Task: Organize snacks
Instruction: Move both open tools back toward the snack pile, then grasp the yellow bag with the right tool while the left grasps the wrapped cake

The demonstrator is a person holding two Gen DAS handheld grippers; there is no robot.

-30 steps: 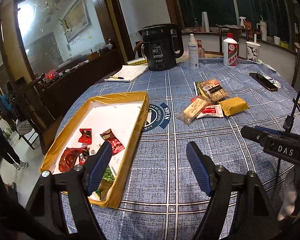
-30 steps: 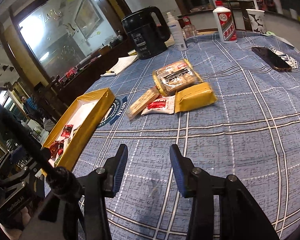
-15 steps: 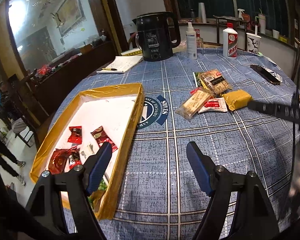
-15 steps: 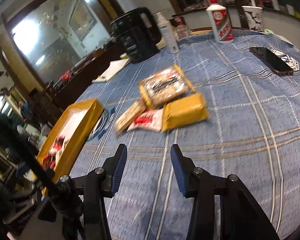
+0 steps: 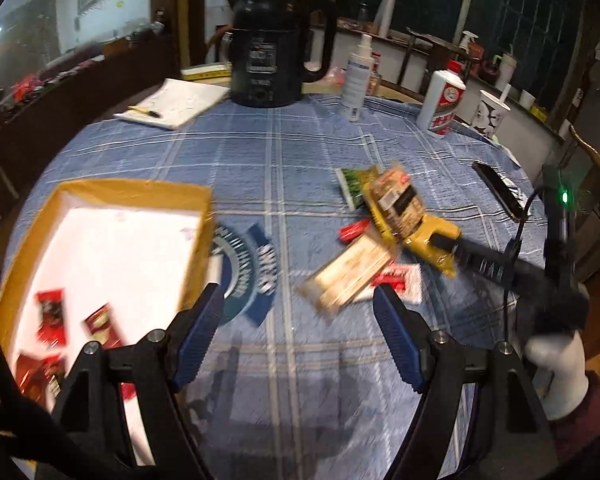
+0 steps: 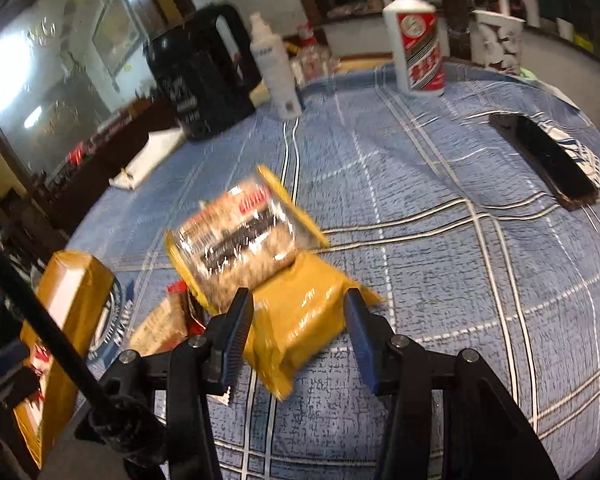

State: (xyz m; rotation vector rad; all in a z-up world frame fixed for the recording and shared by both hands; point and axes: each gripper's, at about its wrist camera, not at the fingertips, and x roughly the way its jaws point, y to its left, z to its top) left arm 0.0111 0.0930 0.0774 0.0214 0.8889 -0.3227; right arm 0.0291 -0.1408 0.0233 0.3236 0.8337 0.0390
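Right gripper (image 6: pixel 298 320) spread, blue pads either side of the yellow packet (image 6: pixel 296 320), no clear contact. Left gripper (image 5: pixel 298 336) wide apart over bare blue checked tablecloth (image 5: pixel 300 380), nothing between. Tan wafer pack (image 5: pixel 350 274) just ahead of it, overlapping a red-and-white sachet (image 5: pixel 400 282). Clear cracker bag (image 6: pixel 240 240) leaning on the yellow packet's far edge. Yellow-rimmed tray (image 5: pixel 100 196) at left, red wrappers (image 5: pixel 52 316) inside.

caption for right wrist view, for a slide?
Open right gripper straddles a yellow snack pack on the blue plaid tablecloth.
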